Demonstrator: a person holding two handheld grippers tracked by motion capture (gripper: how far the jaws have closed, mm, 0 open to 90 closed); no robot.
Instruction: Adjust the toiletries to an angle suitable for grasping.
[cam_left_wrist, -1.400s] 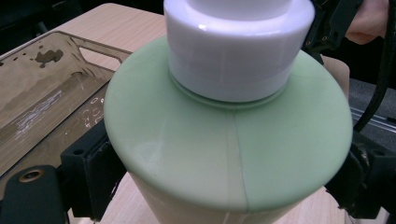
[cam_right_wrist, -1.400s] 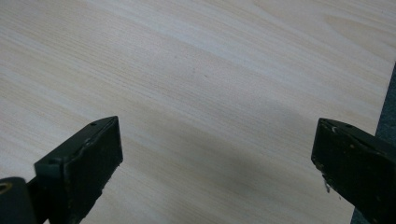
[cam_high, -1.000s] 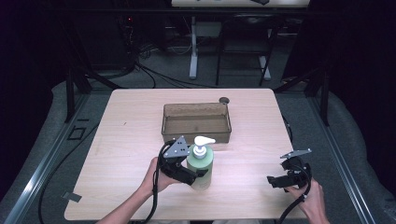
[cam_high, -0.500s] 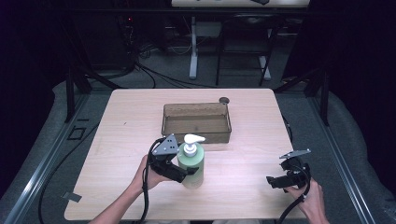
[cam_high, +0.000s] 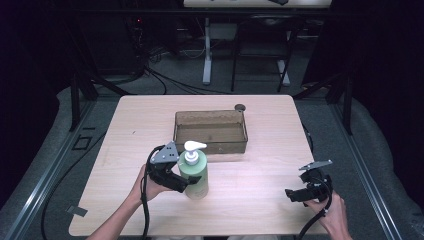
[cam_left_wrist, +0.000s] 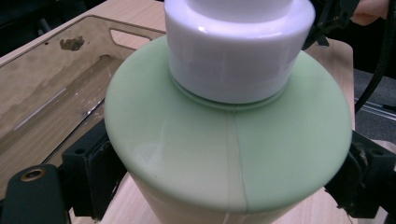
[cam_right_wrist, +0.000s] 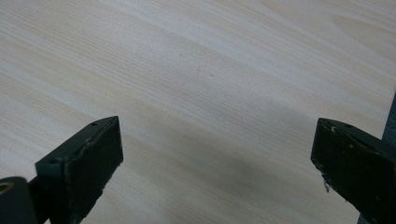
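From the high view, my left tongs (cam_high: 186, 182) are clamped around the green soap bottle (cam_high: 196, 172), which stands upright on the surface (cam_high: 260, 175), just in front of the brown tray (cam_high: 210, 131). A second ago the bottle sat a little further to the right and nearer my edge of the surface; since then I have carried it left and towards the tray, so the white pump (cam_high: 192, 148) now rises close to the tray's near wall. I read that as closing in on the tray, with the lift over its wall still to come. My right tongs (cam_high: 296, 195) rest at the right near corner, well apart from the bottle.

In the left gripper view, the bottle (cam_left_wrist: 229, 149) fills the gap, both jaws pressed to its sides below the shoulder, and the tray (cam_left_wrist: 56, 93) lies just beyond it on the left.

In the right gripper view, the right tongs (cam_right_wrist: 215, 154) stand wide open with nothing between them but the bare surface (cam_right_wrist: 210, 70).
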